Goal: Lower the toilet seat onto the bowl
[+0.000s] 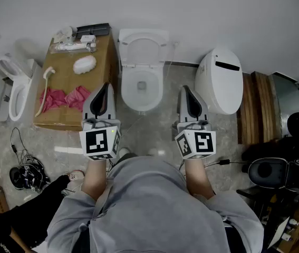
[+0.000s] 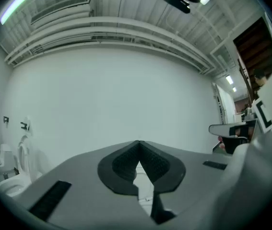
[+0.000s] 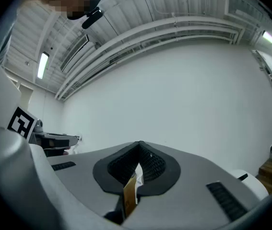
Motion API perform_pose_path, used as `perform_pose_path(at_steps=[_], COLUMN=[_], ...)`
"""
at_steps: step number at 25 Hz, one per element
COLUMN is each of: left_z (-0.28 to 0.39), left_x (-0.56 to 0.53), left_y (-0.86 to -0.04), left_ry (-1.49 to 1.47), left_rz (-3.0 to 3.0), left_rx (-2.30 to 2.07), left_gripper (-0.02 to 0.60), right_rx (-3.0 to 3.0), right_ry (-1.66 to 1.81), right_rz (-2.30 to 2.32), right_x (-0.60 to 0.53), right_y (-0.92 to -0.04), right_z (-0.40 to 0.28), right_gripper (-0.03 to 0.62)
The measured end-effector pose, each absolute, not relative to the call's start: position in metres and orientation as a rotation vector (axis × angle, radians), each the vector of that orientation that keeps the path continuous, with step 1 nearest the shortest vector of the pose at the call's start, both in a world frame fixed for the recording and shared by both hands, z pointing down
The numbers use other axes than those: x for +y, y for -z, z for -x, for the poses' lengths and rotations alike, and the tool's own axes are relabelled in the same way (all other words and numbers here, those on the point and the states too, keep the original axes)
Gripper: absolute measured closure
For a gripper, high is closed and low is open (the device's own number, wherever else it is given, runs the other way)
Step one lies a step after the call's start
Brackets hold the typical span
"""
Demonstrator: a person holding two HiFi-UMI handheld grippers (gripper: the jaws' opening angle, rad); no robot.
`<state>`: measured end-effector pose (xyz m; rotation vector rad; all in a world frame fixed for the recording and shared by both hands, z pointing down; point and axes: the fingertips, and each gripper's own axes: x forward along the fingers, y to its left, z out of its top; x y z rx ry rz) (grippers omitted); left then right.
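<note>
Head view: the seat (image 1: pixel 126 50) stands raised behind the bowl (image 1: pixel 128 91). The bowl lies between the two grippers, level with their tips. The left gripper (image 1: pixel 106 86) is just left of it and the right gripper (image 1: pixel 184 89) just right, neither touching.

Left gripper view: the jaws are pressed together with nothing between them, facing a bare wall (image 2: pixel 116 95).

Right gripper view: the jaws meet at the tips, empty, with the same wall ahead.

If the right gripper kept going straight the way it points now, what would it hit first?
Probably the white wall: the right gripper aims between the open toilet and the closed toilet, though depth is unclear.
</note>
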<state>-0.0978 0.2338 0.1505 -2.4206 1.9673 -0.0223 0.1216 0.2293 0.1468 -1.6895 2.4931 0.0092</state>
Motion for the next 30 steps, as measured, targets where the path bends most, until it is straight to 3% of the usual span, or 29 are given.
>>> perform_pose_path(at_steps=[30], left_z=[0.041], left_x=[0.257], left_y=[-0.161], left_ry=[0.084], left_rz=[2.342], left_rx=[2.066], left_gripper=[0.583], right_rx=[2.521], right_ry=[0.017], right_rz=[1.691], right_x=[0.245], right_y=[-0.168], right_z=[-0.203], right_gripper=[0.595])
